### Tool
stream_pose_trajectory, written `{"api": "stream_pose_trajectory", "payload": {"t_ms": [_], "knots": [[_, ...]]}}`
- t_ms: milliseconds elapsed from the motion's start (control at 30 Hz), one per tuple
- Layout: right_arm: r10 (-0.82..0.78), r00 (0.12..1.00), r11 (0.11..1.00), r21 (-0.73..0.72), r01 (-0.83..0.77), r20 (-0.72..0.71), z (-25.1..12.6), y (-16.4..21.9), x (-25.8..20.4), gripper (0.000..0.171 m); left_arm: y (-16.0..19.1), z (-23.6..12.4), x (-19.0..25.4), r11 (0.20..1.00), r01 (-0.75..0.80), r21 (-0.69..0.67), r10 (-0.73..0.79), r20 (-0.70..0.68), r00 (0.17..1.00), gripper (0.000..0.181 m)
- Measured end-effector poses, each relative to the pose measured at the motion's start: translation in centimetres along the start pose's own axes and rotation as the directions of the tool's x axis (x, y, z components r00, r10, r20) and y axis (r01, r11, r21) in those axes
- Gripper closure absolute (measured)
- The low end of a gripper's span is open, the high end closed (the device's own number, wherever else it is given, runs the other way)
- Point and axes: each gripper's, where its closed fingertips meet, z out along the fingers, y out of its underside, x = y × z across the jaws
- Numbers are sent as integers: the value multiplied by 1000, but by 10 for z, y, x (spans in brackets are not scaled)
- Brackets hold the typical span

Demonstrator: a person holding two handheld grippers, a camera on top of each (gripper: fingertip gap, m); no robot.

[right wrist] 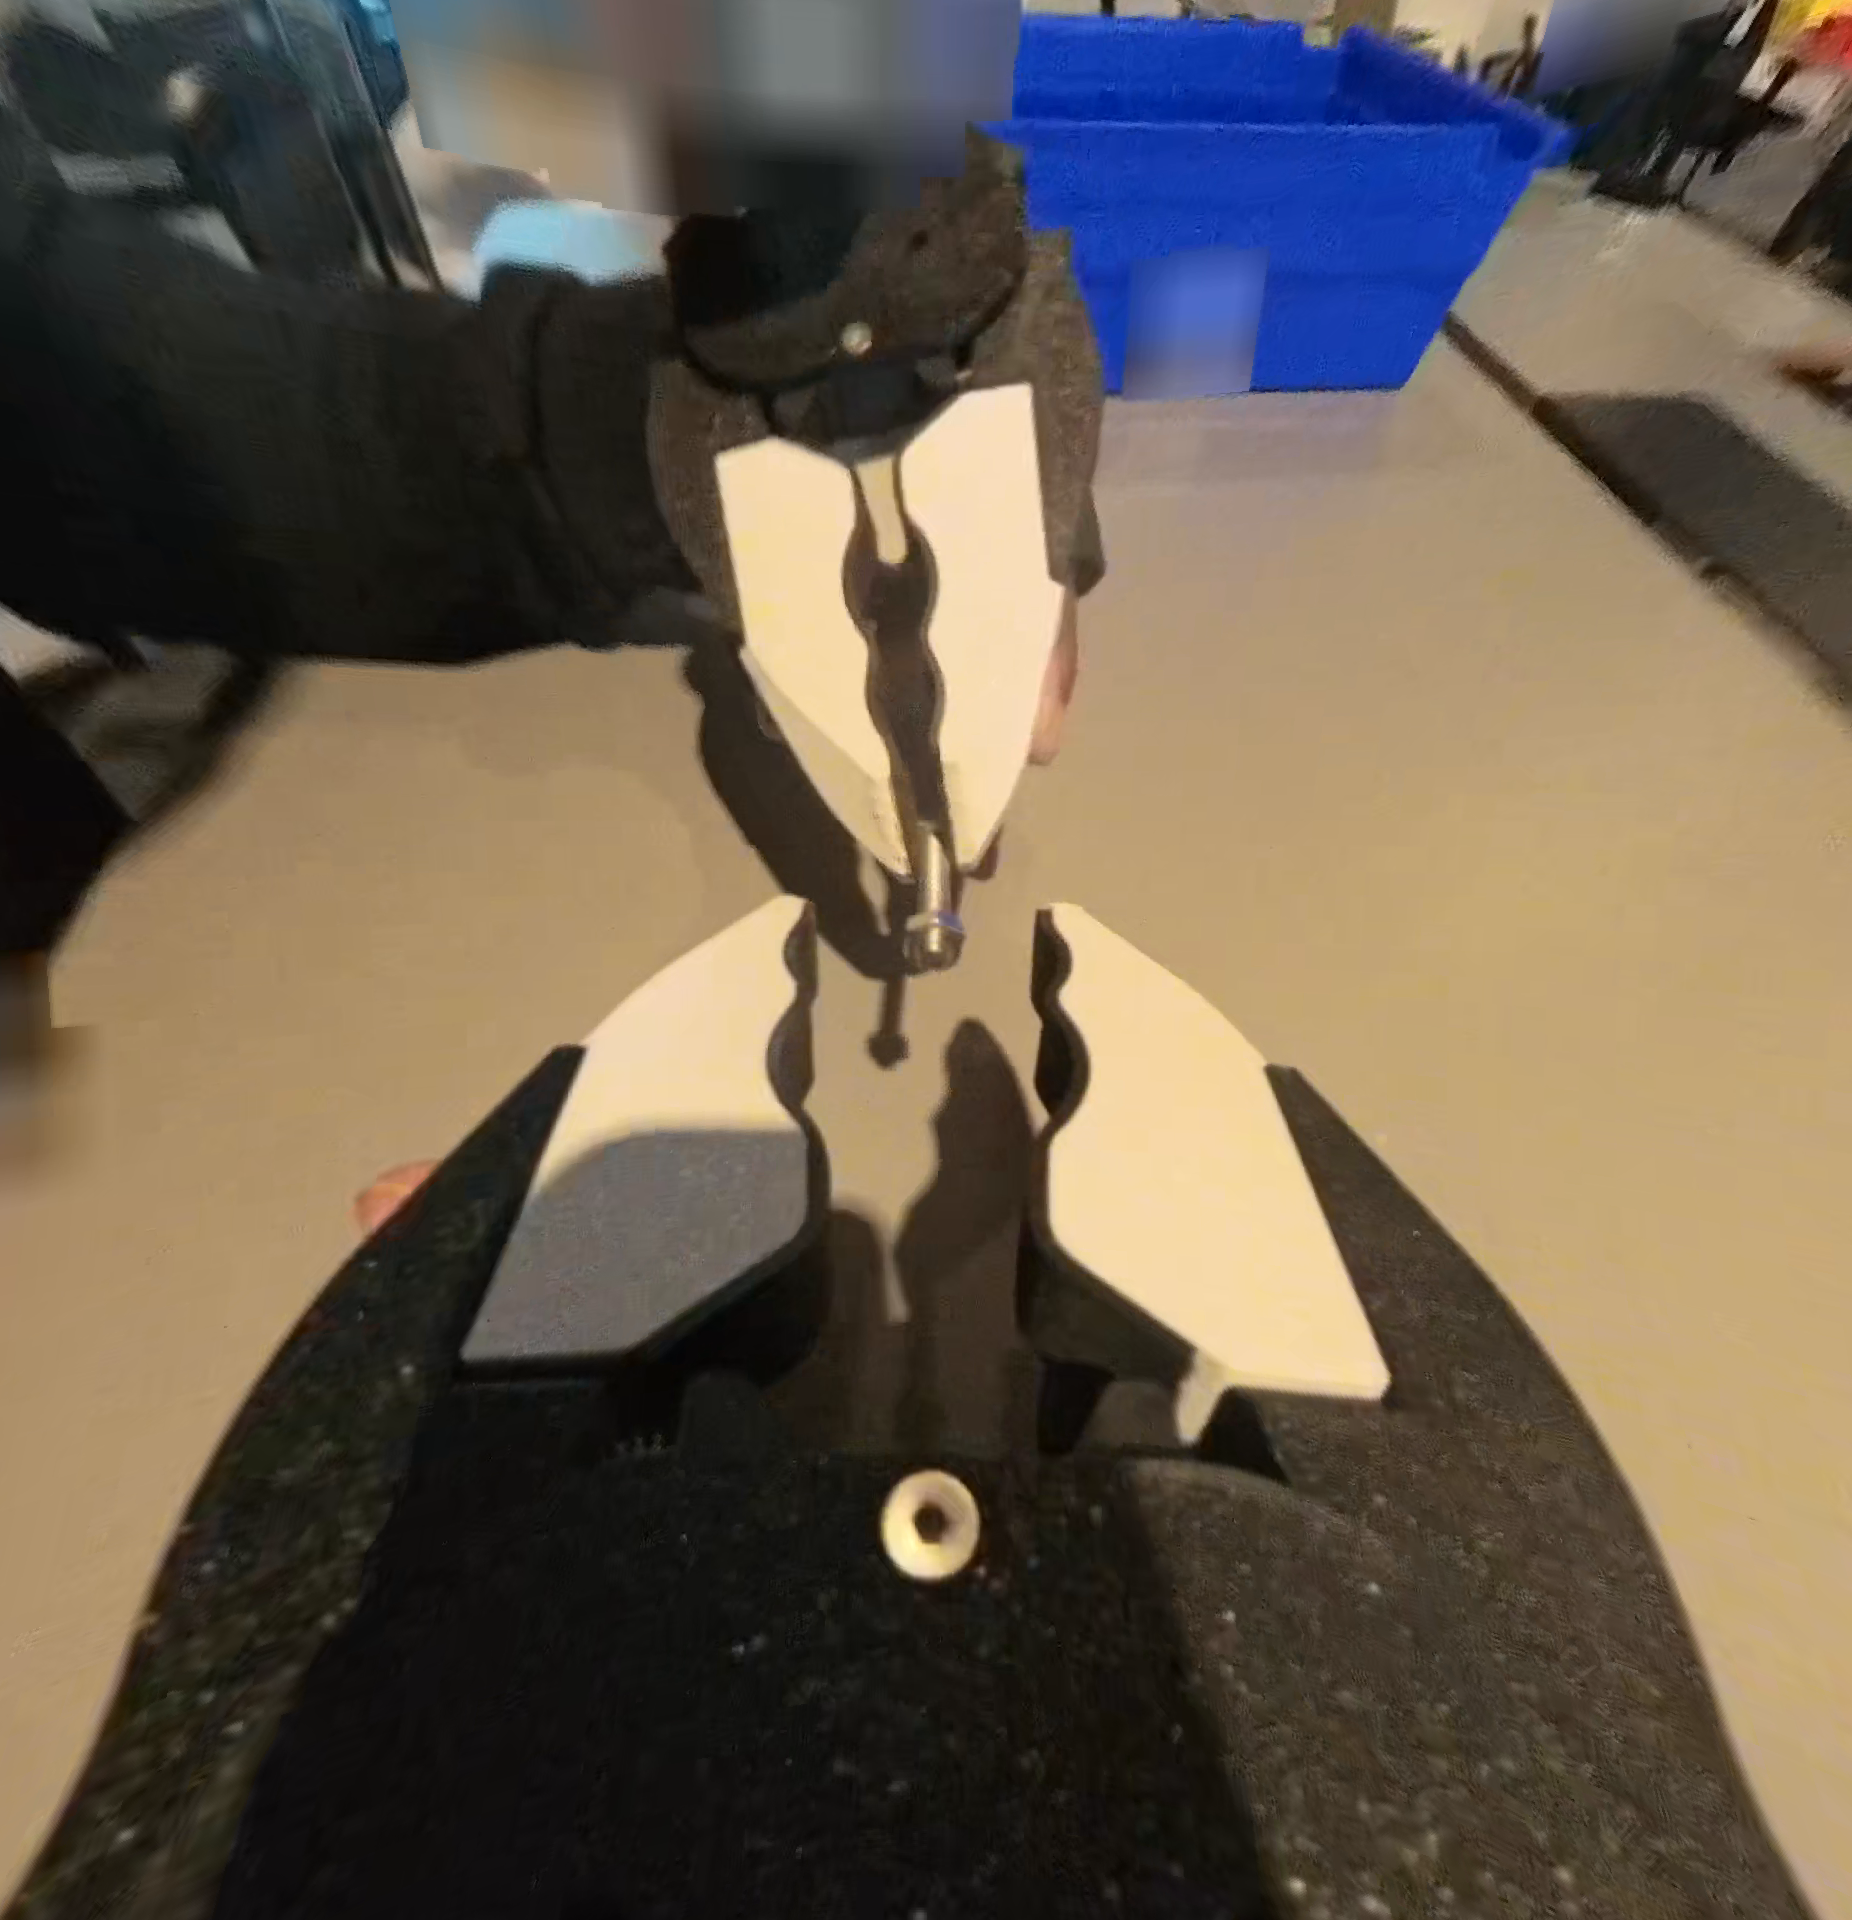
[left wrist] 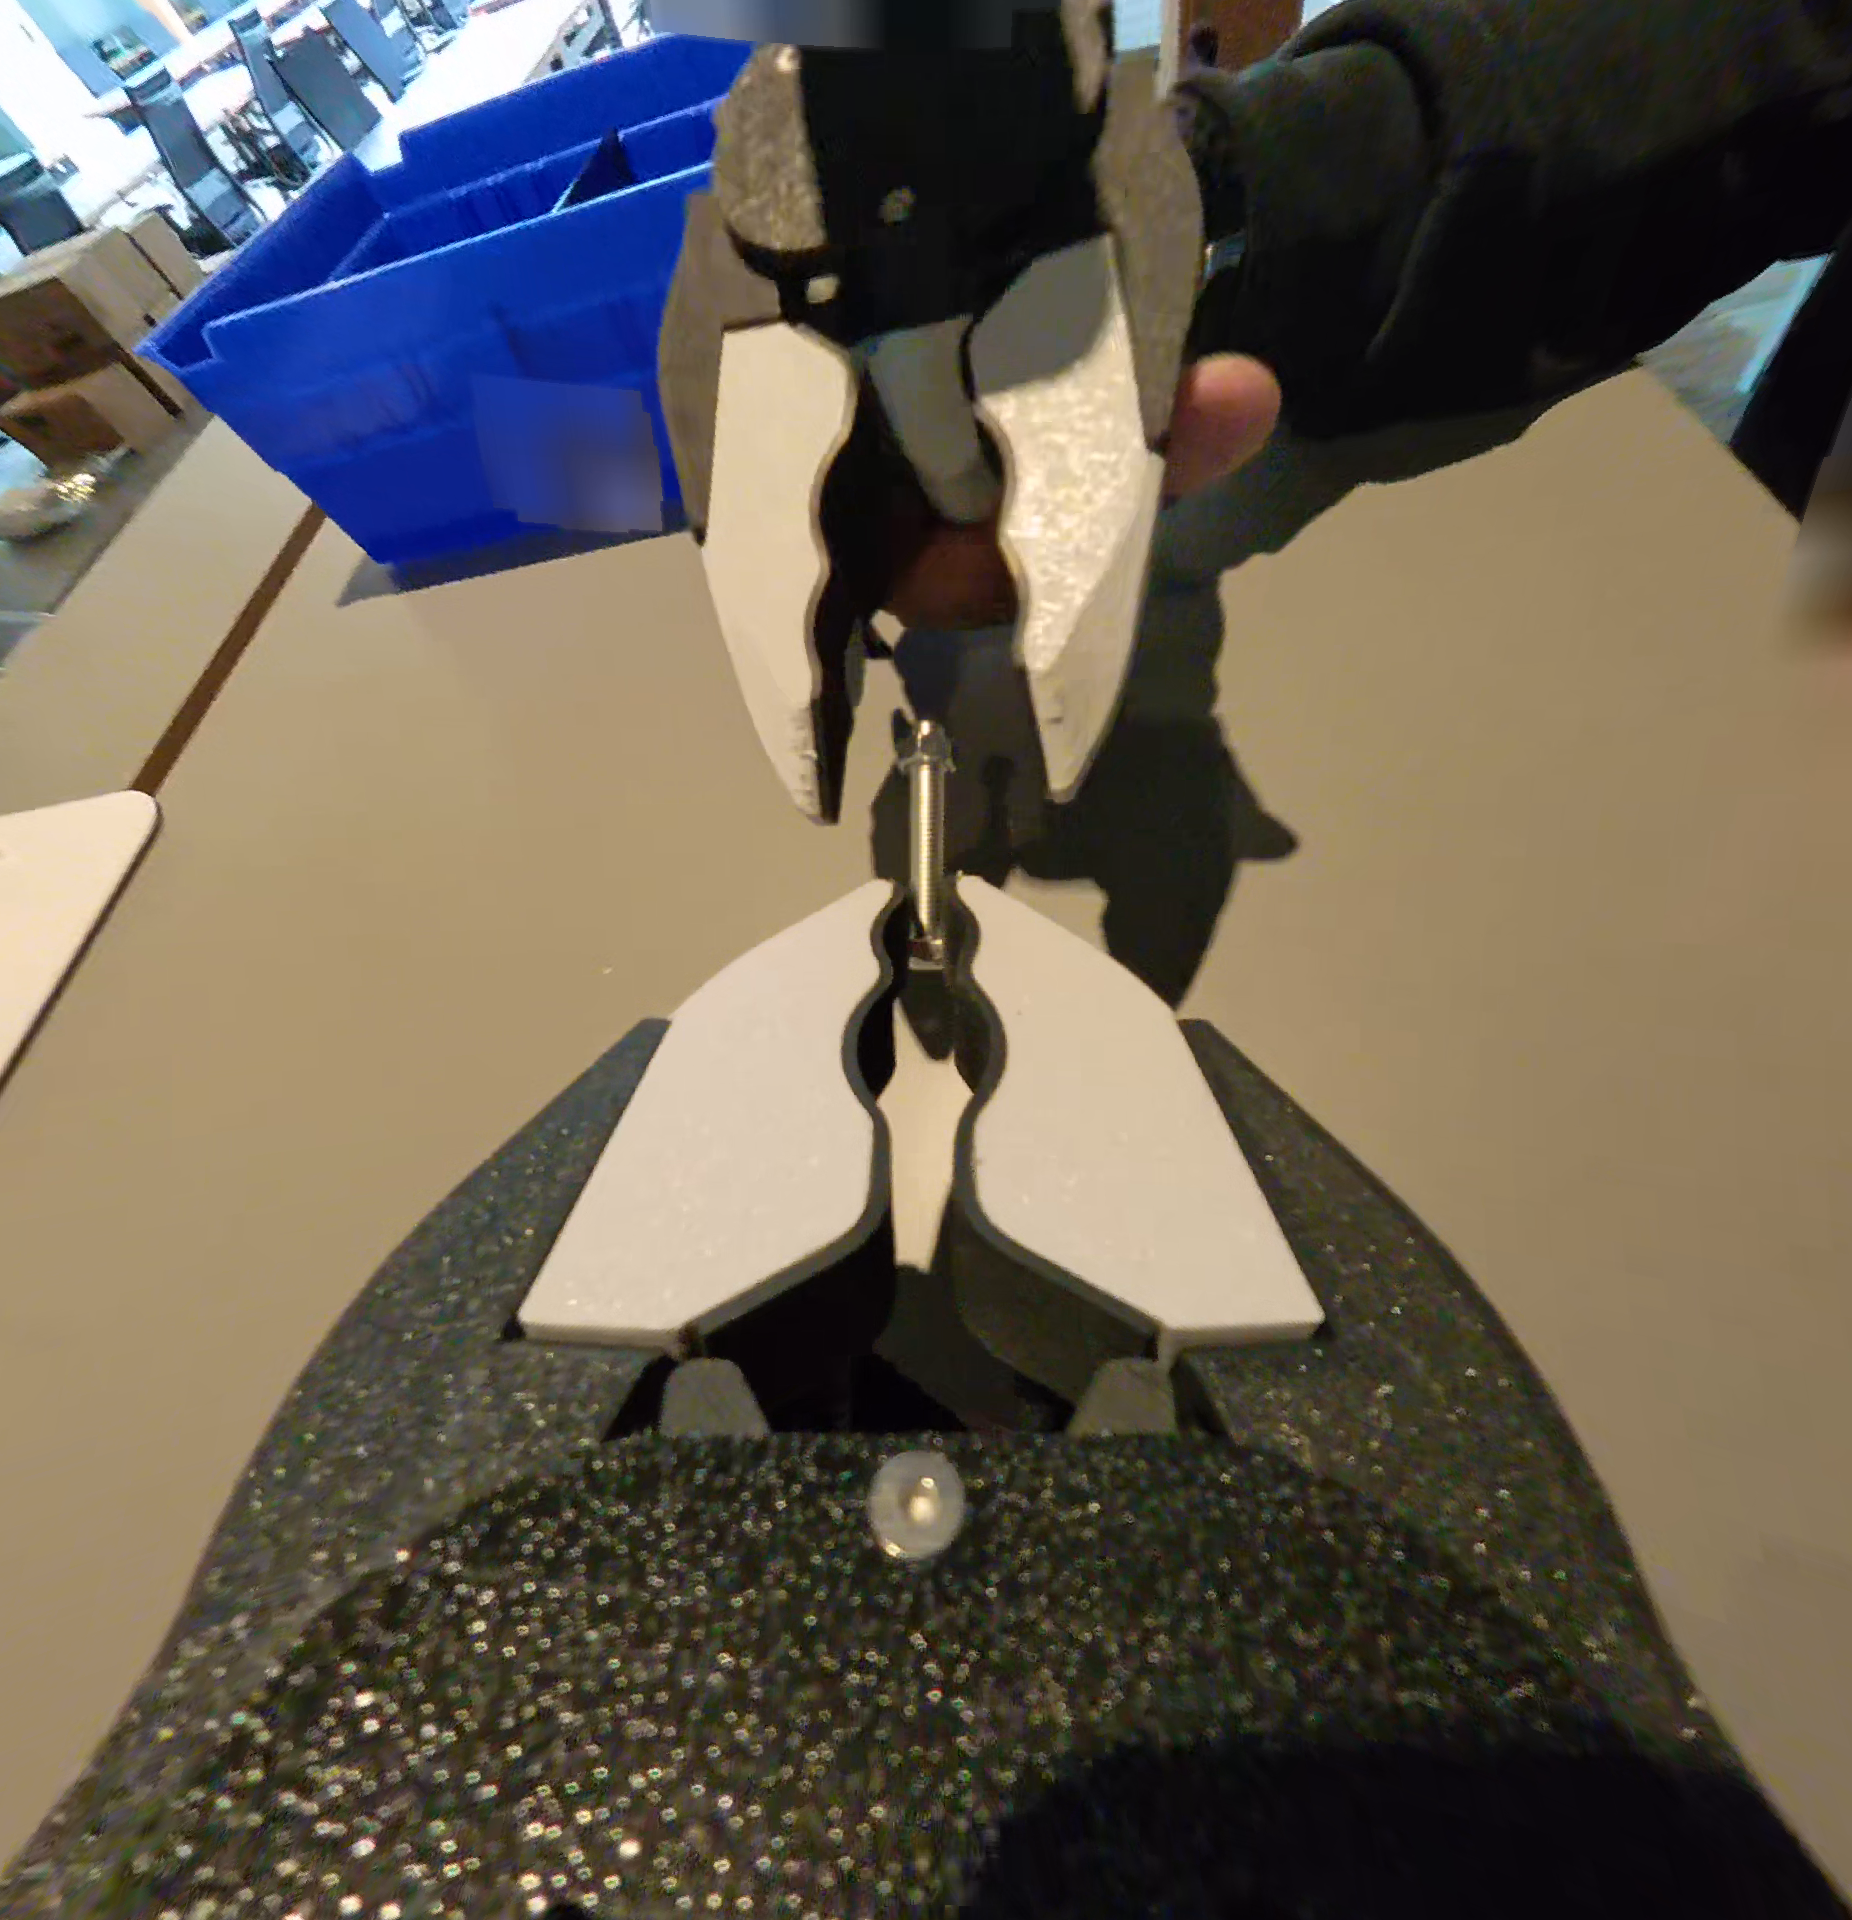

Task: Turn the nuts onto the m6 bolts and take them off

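While the beige table stretches wide beneath everything, two blue plastic bins stand at its far edge, nested close together, and one pale board with a rounded corner lies flat at the left side. Above the tabletop two grippers meet nose to nose, each held by a person in dark sleeves. The left gripper has its white fingers pressed together round the lower end of a single silver bolt, pinching it at the very tips so that the threaded shank stands out toward the other tool. The right gripper hangs just in front of it with its jaws spread apart, one finger on either side of the bolt's free end and neither visibly touching it; from the left wrist view its tips flank the top of the shank. One nut sits at that outer end of the bolt, between the parted fingers. In the right wrist view the same end looks like a small bright collar, somewhat blurred. One bolt shadow falls on the table below.
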Motion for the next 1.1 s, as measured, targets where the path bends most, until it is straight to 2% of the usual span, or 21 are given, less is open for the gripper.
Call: {"api": "stream_pose_trajectory", "payload": {"t_ms": [100,133,167,200,267,300,333,367,400,433,467,500,567,633,700,800,867,900,1000,1033,1100], "knots": [[129,991,992,-16,-128,43,3,3,0,139,-1,2,-1,998,-65,-14,65,31,997,176],[142,989,990,-36,-140,52,4,6,-2,148,-1,2,-2,997,-78,-17,79,42,996,176],[124,991,991,-57,-121,44,5,9,-2,159,-1,2,-1,996,-83,-19,84,40,996,176],[71,997,995,-75,-69,17,6,11,0,161,0,3,-1,997,-76,-26,77,36,996,176],[-115,993,987,-113,110,-32,6,16,1,161,2,4,2,999,-27,-33,27,2,1000,176],[-261,964,959,-133,252,-55,7,18,1,161,4,5,6,999,14,-33,-15,-34,999,176],[-439,895,892,-157,424,-81,7,19,0,161,5,6,11,997,67,-35,-69,-80,994,176],[-611,783,788,-184,588,-114,7,20,0,161,6,6,14,994,98,-38,-101,-109,989,176],[-733,665,680,-206,704,-146,7,20,-1,161,7,7,17,993,111,-41,-116,-130,985,176],[-780,604,626,-209,752,-163,7,19,-3,160,7,7,18,992,118,-40,-123,-137,983,176],[-756,631,654,-188,733,-173,7,17,-4,150,7,7,14,993,114,-31,-117,-115,986,176],[-686,705,728,-160,667,-183,6,13,-2,138,6,7,11,994,106,-28,-108,-98,989,176],[-509,838,861,-107,498,-196,0,5,6,124,4,5,6,998,67,-21,-68,-53,996,176],[-335,923,942,-41,333,-192,-5,-1,12,126,4,3,-1,999,25,-24,-25,-1,1000,176],[-186,970,981,18,191,-156,-7,-5,14,129,3,3,-5,1000,-13,-27,14,42,999,176],[-33,995,999,36,36,-92,-5,-4,14,138,1,3,-9,998,-58,-29,60,80,995,176],[4,998,1000,1,-4,-67,-2,3,13,152,-1,2,-10,997,-71,-21,73,94,993,176],[-18,998,1000,-15,17,-58,0,6,11,160,-1,2,-9,997,-67,-23,69,91,993,176],[-237,966,971,-42,234,-100,1,8,7,161,1,2,-2,1000,2,-16,-1,22,1000,176],[-375,919,927,-63,370,-119,1,10,4,161,2,2,3,999,37,-15,-38,-22,999,176],[-673,719,739,-112,665,-173,1,11,-2,161,3,3,13,995,103,-15,-104,-105,989,176]]}}
